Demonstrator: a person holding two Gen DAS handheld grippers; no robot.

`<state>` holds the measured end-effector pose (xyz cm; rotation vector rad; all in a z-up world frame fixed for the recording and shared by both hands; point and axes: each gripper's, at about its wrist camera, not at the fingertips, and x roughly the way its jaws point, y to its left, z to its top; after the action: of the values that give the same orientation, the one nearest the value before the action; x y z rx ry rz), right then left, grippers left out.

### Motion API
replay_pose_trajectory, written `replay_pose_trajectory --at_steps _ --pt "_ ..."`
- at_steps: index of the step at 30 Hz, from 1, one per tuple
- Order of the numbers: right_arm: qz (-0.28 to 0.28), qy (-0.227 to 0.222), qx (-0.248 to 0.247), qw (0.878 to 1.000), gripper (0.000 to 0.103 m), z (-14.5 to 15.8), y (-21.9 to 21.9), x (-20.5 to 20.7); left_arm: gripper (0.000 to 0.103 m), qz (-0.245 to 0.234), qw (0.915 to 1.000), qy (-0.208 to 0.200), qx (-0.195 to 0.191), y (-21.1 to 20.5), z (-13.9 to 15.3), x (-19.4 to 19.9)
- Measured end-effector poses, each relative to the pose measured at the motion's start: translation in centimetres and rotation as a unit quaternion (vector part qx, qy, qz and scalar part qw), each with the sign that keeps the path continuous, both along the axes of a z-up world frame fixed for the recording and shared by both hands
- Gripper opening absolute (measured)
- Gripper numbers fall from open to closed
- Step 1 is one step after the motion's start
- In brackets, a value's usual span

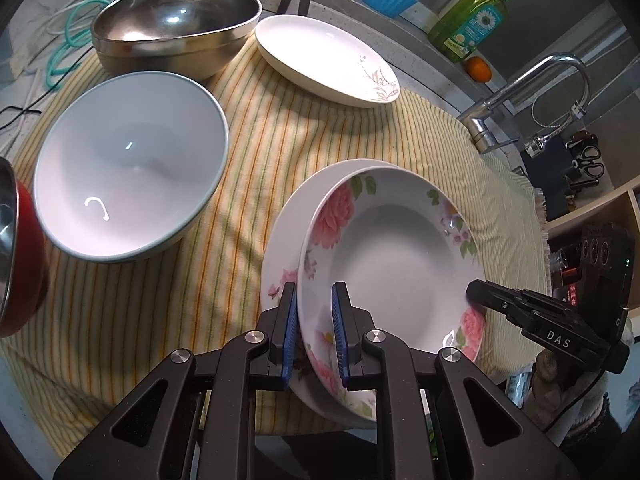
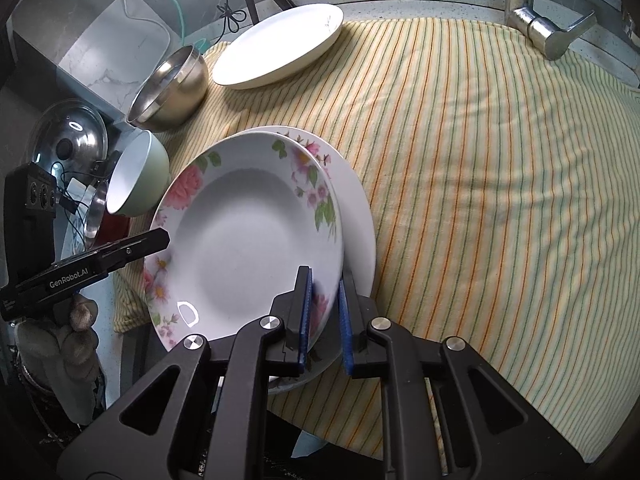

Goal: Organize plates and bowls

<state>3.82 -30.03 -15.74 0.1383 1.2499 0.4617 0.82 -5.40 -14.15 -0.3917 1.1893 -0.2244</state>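
A grey speckled counter point(image 2: 420, 8) is carrying a yellow striped cloth point(image 2: 480, 200) that is covering most of its top. Lying on the cloth toward the far edge are a stainless steel bowl point(image 1: 176, 24) and, just beside it, a white oval plate point(image 1: 324, 58) with a faint sprig pattern. A white bowl point(image 1: 128, 168) is sitting nearer, by the left edge. At the near edge, two floral plates point(image 1: 384, 256) are sitting stacked, overhanging the cloth's border.
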Motion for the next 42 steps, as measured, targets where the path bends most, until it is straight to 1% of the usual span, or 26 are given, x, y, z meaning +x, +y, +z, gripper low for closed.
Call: replay_pose_trajectory --at_steps 7,11,18,20,23,24,26,31,36,42 --pt "0.015 -0.013 -0.024 1.000 0.016 0.2 0.7 -0.1 0.015 -0.001 0.9999 -0.006 0.014 0.0 0.3 0.2" --pt "0.014 -0.012 -0.023 1.000 0.016 0.2 0.7 -0.1 0.015 -0.002 0.9999 -0.006 0.014 0.0 0.3 0.2" --pt "0.012 -0.031 -0.019 0.999 0.017 1.3 0.1 0.1 0.015 0.000 0.9997 -0.014 0.019 0.2 1.1 0.4" --pt "0.009 -0.038 -0.010 0.999 0.019 1.8 -0.1 0.5 0.015 0.001 0.9997 -0.016 0.020 0.3 1.4 0.4" --pt "0.005 -0.050 0.004 0.999 0.027 2.8 -0.5 1.1 0.015 0.005 0.9997 -0.020 0.010 0.3 1.9 0.5" --pt "0.003 -0.054 0.007 0.998 0.030 3.2 -0.6 1.4 0.017 0.006 0.9997 -0.022 0.005 0.3 2.2 0.6" --pt "0.002 -0.062 0.016 0.998 0.033 3.7 -1.0 2.2 0.018 0.008 0.9995 -0.029 0.000 0.3 2.7 1.0" --pt "-0.010 -0.068 0.047 0.997 0.033 4.9 -2.1 5.3 0.018 0.021 0.9986 -0.044 -0.020 0.4 3.8 3.2" --pt "-0.011 -0.081 0.053 0.995 0.033 5.6 -2.4 9.2 0.018 0.047 0.9970 -0.056 -0.025 0.5 4.2 6.2" --pt "0.005 -0.086 0.047 0.995 0.033 5.5 -1.4 14.0 0.019 0.085 0.9948 -0.051 -0.023 0.6 3.5 10.2"
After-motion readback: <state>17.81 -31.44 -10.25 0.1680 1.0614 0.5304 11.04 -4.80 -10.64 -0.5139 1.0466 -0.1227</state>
